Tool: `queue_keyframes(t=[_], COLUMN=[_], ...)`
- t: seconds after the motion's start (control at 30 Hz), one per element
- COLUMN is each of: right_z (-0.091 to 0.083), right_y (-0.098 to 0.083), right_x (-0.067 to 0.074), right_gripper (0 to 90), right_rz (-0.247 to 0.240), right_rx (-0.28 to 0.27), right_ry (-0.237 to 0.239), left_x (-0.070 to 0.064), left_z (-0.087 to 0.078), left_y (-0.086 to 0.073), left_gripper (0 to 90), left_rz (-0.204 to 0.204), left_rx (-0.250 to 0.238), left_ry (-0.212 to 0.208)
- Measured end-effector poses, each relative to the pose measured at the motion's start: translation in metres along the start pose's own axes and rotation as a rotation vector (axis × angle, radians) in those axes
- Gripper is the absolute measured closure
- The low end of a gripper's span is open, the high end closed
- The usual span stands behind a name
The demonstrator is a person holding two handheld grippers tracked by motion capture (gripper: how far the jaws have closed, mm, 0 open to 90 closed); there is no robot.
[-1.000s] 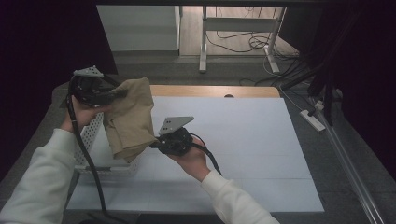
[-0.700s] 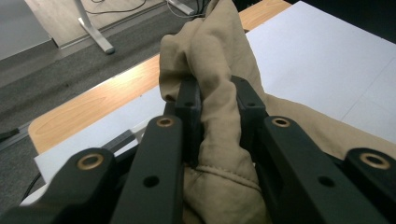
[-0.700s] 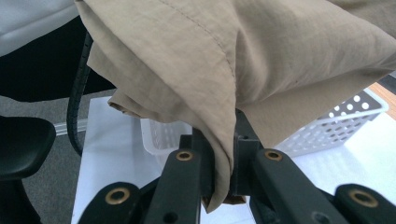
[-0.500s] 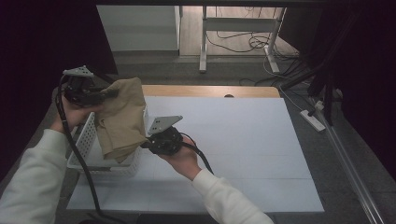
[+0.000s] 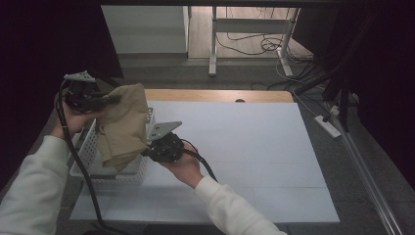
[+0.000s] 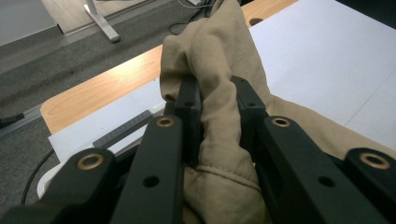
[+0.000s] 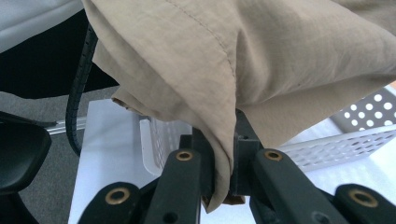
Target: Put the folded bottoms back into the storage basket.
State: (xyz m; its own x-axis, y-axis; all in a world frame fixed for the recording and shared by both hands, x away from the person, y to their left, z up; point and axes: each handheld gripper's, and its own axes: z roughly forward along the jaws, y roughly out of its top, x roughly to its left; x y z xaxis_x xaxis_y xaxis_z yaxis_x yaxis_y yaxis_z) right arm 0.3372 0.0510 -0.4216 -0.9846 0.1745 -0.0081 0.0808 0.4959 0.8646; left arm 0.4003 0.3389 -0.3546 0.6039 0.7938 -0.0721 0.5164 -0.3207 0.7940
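1. A tan cloth (image 5: 122, 125) is hanging at the left of the high view, stretched between the two hand-held grippers and drooping over a white perforated basket (image 5: 88, 147).
2. The left gripper (image 5: 105, 100), in the upper left of the high view, is clamping the cloth's upper edge; in the left gripper view its black jaws are pressing a bunched fold of the cloth (image 6: 219, 116) between them at the frame's centre.
3. The right gripper (image 5: 147, 152), at the centre left of the high view, is gripping the cloth's lower right edge just beside the basket's right wall.
4. In the right gripper view the jaws are pinching a stitched hem of the cloth (image 7: 224, 154) in the lower middle of the frame, with the basket (image 7: 327, 144) lying behind it at the right.
5. The basket is sitting on the left edge of a white mat (image 5: 244, 161) covering the table; a strip of bare wooden tabletop (image 5: 220, 95) is showing along the mat's upper edge.
6. White sleeves (image 5: 29, 196) are entering from the bottom of the high view.
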Motion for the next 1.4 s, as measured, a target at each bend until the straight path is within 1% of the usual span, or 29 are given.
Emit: queue_keyframes(t=[0.37, 0.57, 0.67, 0.77, 0.97, 1.17, 1.23, 1.4], right_z=[0.018, 0.030, 0.035, 0.040, 0.049, 0.055, 0.056, 0.061], right_y=[0.001, 0.002, 0.002, 0.002, 0.000, -0.001, -0.002, -0.003], right_x=[0.000, 0.000, -0.001, -0.001, 0.000, 0.001, 0.001, 0.001], right_gripper=[83.9, 83.9, 83.9, 83.9, 83.9, 83.9, 83.9, 83.9], right_rz=[0.009, 0.011, 0.020, 0.020, 0.024, 0.030, 0.029, 0.036], right_rx=[0.017, 0.025, 0.024, 0.035, 0.051, 0.056, 0.065, 0.067], right_ry=[0.006, 0.013, 0.021, 0.028, 0.034, 0.034, 0.039, 0.043], left_x=[0.013, 0.022, 0.027, 0.030, 0.035, 0.037, 0.036, 0.036], left_z=[0.004, 0.006, 0.008, 0.010, 0.015, 0.021, 0.024, 0.028], left_y=[-0.009, -0.016, -0.020, -0.023, -0.029, -0.030, -0.030, -0.029], left_gripper=[76.5, 76.5, 76.5, 76.5, 76.5, 76.5, 76.5, 76.5], left_rz=[-0.007, -0.023, -0.031, -0.033, -0.043, -0.047, -0.036, -0.033], left_rx=[0.021, 0.028, 0.037, 0.048, 0.064, 0.085, 0.096, 0.104], left_ry=[-0.005, -0.008, -0.007, -0.008, -0.008, -0.010, -0.002, 0.003])
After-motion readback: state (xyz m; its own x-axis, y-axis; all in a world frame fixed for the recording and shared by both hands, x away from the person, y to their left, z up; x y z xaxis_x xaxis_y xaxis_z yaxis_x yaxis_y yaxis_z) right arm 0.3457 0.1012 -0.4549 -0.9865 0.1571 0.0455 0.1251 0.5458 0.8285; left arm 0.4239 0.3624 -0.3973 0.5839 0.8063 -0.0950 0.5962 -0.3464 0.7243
